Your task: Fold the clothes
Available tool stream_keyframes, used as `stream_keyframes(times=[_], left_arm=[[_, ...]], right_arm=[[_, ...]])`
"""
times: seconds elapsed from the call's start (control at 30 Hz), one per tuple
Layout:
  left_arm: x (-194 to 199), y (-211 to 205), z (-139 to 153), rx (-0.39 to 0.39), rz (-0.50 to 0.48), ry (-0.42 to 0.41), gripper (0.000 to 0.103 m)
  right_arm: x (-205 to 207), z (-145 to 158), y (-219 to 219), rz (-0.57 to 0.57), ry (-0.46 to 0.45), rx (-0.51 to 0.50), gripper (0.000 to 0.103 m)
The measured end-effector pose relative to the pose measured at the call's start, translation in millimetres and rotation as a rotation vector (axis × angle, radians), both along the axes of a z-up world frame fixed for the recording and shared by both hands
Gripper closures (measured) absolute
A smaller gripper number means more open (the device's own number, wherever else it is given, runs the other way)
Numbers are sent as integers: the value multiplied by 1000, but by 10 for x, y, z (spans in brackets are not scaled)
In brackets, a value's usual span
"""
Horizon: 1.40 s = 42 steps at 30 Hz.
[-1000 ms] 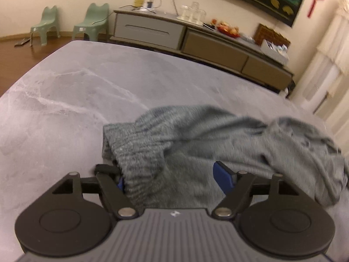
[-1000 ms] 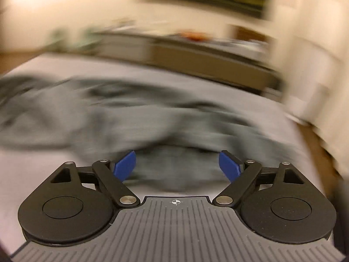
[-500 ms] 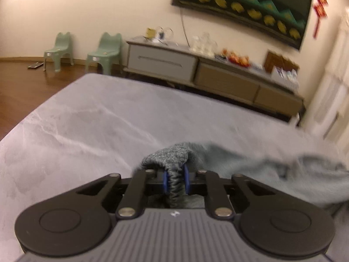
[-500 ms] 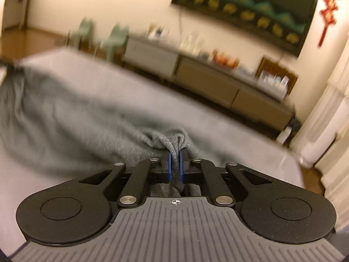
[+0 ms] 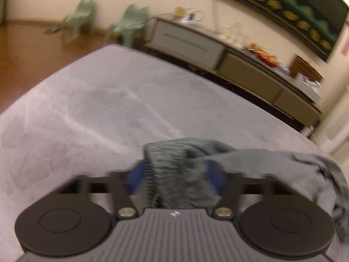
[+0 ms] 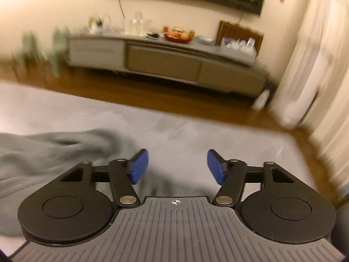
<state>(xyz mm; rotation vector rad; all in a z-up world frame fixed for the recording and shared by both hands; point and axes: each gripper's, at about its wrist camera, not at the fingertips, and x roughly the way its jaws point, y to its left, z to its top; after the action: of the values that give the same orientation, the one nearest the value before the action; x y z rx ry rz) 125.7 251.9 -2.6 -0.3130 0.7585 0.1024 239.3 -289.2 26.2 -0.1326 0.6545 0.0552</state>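
Your left gripper point(image 5: 174, 178) has its jaws opening, the ribbed end of the grey garment point(image 5: 250, 161) bunched between the blue pads point(image 5: 136, 178) at lower centre; blur hides whether they touch it. Your right gripper point(image 6: 177, 167) is opening too, bare grey tabletop point(image 6: 240, 139) between its pads, the garment point(image 6: 48, 152) at lower left. No writing is readable; only small emblems mark the gripper bodies.

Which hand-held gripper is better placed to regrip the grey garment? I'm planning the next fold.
Left. The left hand-held gripper, jaws opening, has the garment bunched between its pads. The right hand-held gripper, also opening, frames bare table.
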Motion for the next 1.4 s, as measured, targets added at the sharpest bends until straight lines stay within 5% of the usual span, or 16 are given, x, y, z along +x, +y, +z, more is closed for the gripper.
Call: stream_keyframes(times=[0.2,0.5,0.53,0.6,0.63,0.67,0.7,0.73,0.8,0.87,0.97,1.1,1.23,1.4], left_arm=[[-496,-315,-31,55,-207,53,17],[-760,-487,-170,32,-280,70,5],[-711,-534,-204,43,-275,75,5],[-605,-665,-293,82,-273,93,6],[-555,-742,-339,109,-283,97,22],[-517,-839,-376,160,-295,97,43],[-488,-923,-393,204,-315,102,77],[-486,-962,-358,220,-325,88,81],[-574,-864,-99,167,-303,-15,89],[-787,-557,303,32,-256,-175,90],[-1147,17,832,-121,-161,-382,90],[-1448,567,1326,-242,-97,-527,90],[-1391,838,1709,-258,-60,-561,90],[-544,1149,1768,-256,92,-405,90]], right_arm=[[-937,-448,-554,-63,49,120,25],[-963,-770,-433,-55,193,-55,18],[-975,-792,-432,-51,206,-72,19],[-998,-829,-485,-49,229,-43,39],[-993,-838,-520,-47,247,-8,70],[-984,-861,-541,-43,261,28,83],[-1004,-842,-539,-33,247,38,85],[-1027,-814,-541,-23,231,50,88],[-1151,-531,-656,-21,128,171,94],[-1353,-117,-885,-17,-26,338,95],[-1692,426,-1251,-38,-216,470,95],[-2016,997,-1720,-73,-372,569,95],[-2091,1364,-1960,-86,-419,574,95],[-1583,1509,-1988,-143,-347,526,95]])
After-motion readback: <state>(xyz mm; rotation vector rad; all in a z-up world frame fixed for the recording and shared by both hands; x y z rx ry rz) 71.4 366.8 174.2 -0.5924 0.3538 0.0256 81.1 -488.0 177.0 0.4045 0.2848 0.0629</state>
